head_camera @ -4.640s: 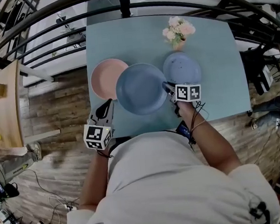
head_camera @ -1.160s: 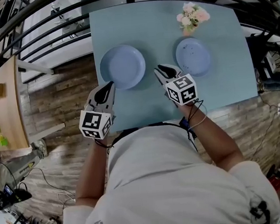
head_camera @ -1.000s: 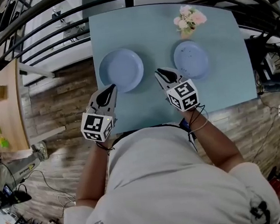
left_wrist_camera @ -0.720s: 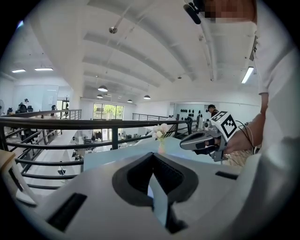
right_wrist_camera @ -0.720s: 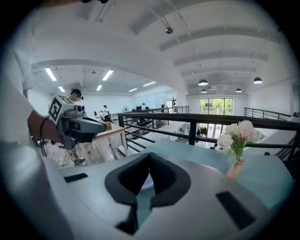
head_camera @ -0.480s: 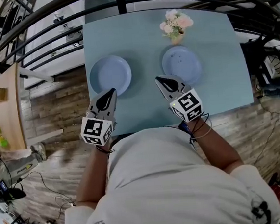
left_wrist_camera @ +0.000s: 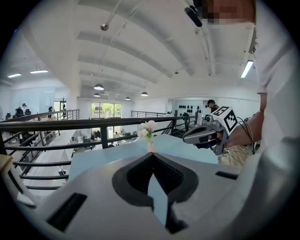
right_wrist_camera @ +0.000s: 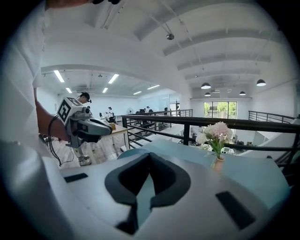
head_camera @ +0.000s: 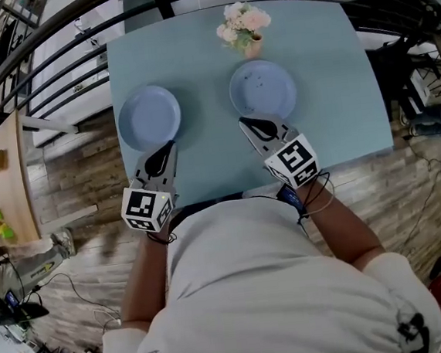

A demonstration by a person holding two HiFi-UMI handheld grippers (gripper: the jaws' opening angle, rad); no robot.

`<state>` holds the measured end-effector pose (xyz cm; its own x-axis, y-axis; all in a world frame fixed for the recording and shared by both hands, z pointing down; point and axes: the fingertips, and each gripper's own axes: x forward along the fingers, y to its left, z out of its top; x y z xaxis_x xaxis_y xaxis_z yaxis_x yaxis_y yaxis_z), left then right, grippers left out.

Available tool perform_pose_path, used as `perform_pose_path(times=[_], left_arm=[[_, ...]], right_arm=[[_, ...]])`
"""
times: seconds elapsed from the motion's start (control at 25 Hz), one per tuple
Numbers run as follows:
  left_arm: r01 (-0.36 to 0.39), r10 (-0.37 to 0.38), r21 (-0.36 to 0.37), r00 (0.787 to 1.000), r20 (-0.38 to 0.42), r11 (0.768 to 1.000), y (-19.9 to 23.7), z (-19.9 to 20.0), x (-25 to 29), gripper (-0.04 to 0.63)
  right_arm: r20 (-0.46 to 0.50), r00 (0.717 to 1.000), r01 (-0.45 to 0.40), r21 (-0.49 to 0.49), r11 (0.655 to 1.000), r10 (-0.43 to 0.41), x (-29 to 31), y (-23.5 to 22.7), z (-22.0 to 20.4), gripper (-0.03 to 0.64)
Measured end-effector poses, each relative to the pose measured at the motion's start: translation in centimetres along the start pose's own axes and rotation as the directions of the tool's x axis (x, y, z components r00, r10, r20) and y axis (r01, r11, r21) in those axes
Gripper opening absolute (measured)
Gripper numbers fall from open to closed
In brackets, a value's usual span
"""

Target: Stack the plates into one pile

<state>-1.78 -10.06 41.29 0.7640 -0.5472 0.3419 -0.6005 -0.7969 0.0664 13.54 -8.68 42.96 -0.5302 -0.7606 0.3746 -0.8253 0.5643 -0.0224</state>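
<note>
The left gripper (head_camera: 170,147) and right gripper (head_camera: 243,122), each bearing black-and-white square markers, are closed and empty. The left plate (head_camera: 149,118) and right plate (head_camera: 263,90) lie apart.

1. Smooth, faintly sheened blue glaze on the left plate (head_camera: 149,117); same finish, finely speckled, on the right plate (head_camera: 263,90).
2. Matt, smooth pale-teal top on the table (head_camera: 329,91).
3. Grainy wood planks across the floor (head_camera: 74,186).
4. Dark painted metal for the railing (left_wrist_camera: 70,124).
5. White cloth on the shirt (head_camera: 254,285).

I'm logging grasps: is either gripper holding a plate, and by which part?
Nothing is held: the left gripper and right gripper are both shut, empty.
</note>
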Motion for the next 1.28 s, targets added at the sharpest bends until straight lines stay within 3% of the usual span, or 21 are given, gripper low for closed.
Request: perform_pose_path(times=[0.48,0.8,1.28], left_arm=[[0.196,-0.198,0.062,0.980,0.014,0.979,-4.6,2.0,3.0,0.005],[0.326,-0.330,0.147,0.944,0.006,0.934,-6.9,2.6,2.7,0.005],[0.480,-0.489,0.178,0.872,0.007,0.859,-6.8,1.8,-1.2,0.005]], right_arm=[[0.001,0.987,0.161,0.072,0.984,-0.161,-5.6,-1.0,-1.7,0.006],[-0.008,0.955,0.294,0.126,0.948,-0.295,-8.8,0.6,-2.5,0.006],[-0.034,0.902,0.431,0.155,0.889,-0.431,-8.9,6.9,-2.9,0.006]])
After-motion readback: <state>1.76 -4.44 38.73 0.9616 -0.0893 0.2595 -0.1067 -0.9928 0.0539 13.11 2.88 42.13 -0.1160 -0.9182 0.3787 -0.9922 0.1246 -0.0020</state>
